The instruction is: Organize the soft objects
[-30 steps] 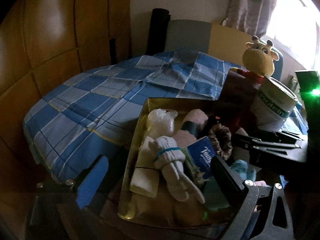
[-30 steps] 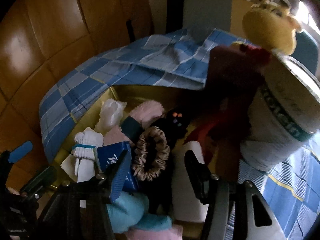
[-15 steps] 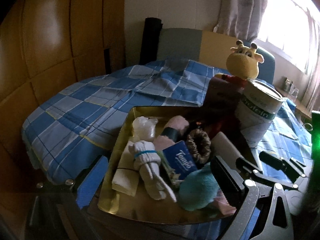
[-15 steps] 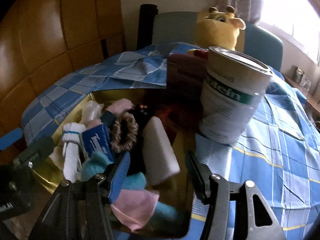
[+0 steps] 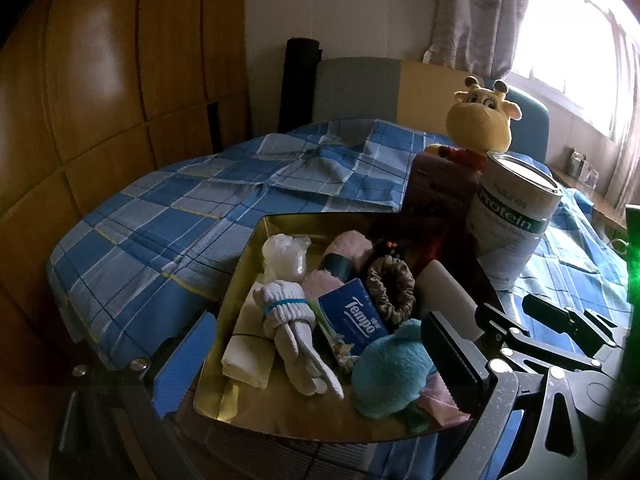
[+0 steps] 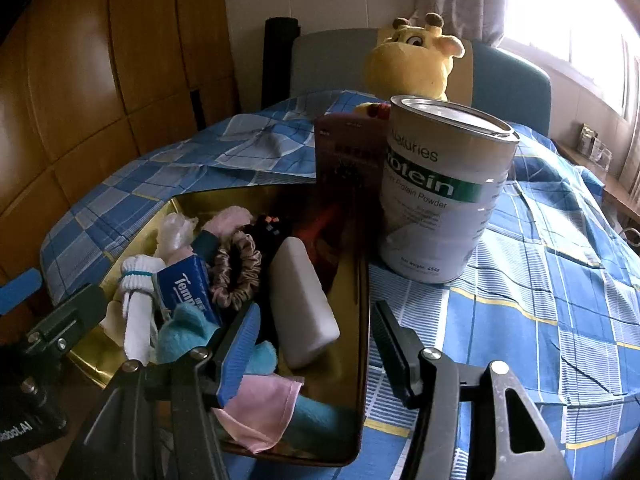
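Movement on both sides: the two pairs of tongs have drawn back from the gold tin (image 5: 256,240) since a second ago, and the right ones have swung out to the side. A second ago the right camera sat close over the scrunchie (image 6: 236,272) with the protein can (image 6: 444,188) looming at its edge; now the can stands in full view on the blue checked cloth (image 6: 540,280), with the giraffe plush (image 6: 412,60) behind it. The teal plush (image 5: 388,372), half hidden before in the left view, now shows plainly at the tin's near edge.

Reading that for the task: nothing has left the tin. The bundled white socks (image 5: 288,320), the tissue pack (image 5: 352,320), the pink roll (image 5: 348,244) and the white bottle (image 6: 300,300) all lie inside it, crowded together, and the pink cloth (image 6: 260,412) sits at the near corner. It looks like a pause to survey before a pick, not a placement.

Now the right tongs (image 6: 316,344): about half open, nothing between the jaws, the blue pad (image 6: 240,348) over the tin's near edge by the teal plush, the black one out over the cloth. Contact with the tin cannot be told.

The left tongs (image 5: 316,360) stand wide apart, one finger either side of the tin's near end, gripping nothing.
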Demonstrator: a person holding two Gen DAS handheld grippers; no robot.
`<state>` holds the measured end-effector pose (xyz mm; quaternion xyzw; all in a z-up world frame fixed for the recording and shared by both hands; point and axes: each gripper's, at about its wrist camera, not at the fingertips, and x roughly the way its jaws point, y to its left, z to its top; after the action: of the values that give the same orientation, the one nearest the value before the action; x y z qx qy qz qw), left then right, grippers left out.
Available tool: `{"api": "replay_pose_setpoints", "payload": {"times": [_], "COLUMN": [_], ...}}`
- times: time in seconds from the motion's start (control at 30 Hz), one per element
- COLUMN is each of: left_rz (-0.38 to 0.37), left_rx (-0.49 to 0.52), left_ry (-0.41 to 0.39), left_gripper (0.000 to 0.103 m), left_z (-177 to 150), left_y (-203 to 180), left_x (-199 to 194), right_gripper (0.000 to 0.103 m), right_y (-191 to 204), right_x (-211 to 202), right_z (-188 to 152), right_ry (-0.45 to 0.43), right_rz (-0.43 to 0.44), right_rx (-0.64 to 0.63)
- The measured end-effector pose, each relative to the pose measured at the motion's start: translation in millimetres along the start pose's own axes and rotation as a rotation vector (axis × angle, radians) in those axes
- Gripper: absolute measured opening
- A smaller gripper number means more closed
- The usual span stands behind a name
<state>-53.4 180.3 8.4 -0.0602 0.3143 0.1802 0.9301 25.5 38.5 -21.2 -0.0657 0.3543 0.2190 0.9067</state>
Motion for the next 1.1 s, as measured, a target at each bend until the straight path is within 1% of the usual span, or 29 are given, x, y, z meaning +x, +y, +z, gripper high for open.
{"api": "replay_pose_setpoints", "payload": {"times": [1.1], "left_rz": [0.001], "left_rx": [-0.004], "left_ry": [0.017], "left_gripper": [0.103], "left_z": [-2.3], "left_y": [0.5], "left_x": [2.5], "right_gripper": [0.058], "right_y": [-1.3], "right_x": [1.0], "right_z": [-1.7], "right_ry": [0.005], "right_rz": [0.0], "right_rx": [0.014]}}
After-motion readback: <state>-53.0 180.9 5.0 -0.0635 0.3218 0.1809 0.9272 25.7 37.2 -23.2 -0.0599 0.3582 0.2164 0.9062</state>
